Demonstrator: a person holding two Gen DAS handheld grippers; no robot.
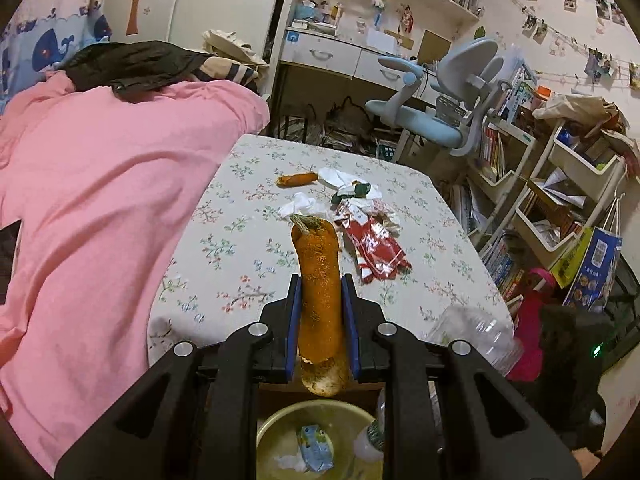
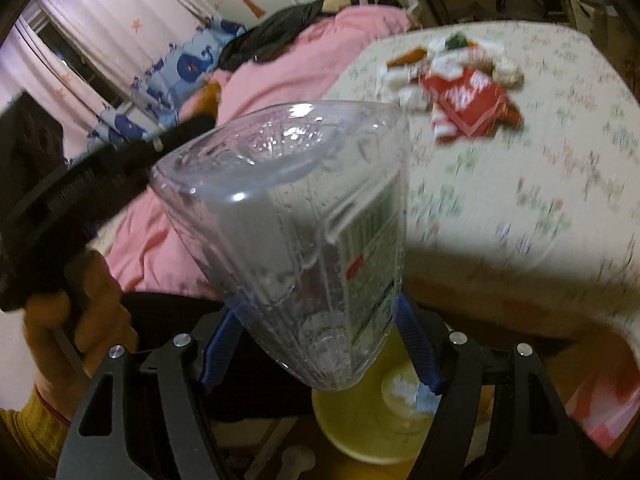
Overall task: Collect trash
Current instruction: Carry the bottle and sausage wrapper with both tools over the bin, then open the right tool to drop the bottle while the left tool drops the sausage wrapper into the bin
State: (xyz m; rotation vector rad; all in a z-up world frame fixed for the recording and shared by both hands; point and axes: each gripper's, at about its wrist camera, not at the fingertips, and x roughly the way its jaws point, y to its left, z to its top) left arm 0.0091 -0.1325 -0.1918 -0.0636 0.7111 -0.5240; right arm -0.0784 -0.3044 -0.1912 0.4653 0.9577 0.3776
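Note:
My left gripper (image 1: 322, 284) is shut on a large orange carrot (image 1: 319, 280) and holds it over the near table edge, above a yellow bin (image 1: 280, 424) with a wrapper and tissue inside. My right gripper (image 2: 320, 320) is shut on a clear plastic bottle (image 2: 296, 216), base towards the camera, above the same yellow bin (image 2: 360, 432). The bottle also shows in the left wrist view (image 1: 472, 336). On the floral table (image 1: 240, 248) lie a small carrot piece (image 1: 297, 179), white tissues (image 1: 300, 204) and a red wrapper (image 1: 374, 246).
A bed with a pink quilt (image 1: 100, 200) runs along the table's left side. A blue desk chair (image 1: 436, 108), bookshelves (image 1: 500, 160) and a white trolley (image 1: 568, 184) stand to the right. My left hand and its gripper handle (image 2: 60, 216) sit left of the bottle.

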